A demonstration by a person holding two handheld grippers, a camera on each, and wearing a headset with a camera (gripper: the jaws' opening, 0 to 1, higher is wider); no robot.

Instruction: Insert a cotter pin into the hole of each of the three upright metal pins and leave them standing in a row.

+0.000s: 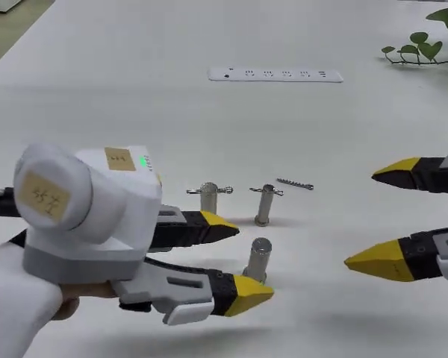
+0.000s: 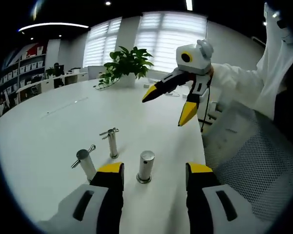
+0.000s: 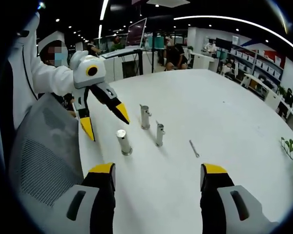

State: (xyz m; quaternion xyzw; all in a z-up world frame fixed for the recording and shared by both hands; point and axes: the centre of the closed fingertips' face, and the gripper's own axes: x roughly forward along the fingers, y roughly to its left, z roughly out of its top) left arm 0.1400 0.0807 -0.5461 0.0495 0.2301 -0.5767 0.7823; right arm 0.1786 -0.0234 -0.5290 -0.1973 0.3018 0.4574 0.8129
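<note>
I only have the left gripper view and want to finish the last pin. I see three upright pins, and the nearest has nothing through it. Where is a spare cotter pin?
Observer: One loose cotter pin lies flat on the table. In the head view it is just right of the fitted pin nearest the right gripper, and not touching it.
Operator: How does the right gripper stand to it?
Observer: In the right gripper view, the cotter pin lies ahead of the open jaws, toward the right jaw, with bare table between.
</note>
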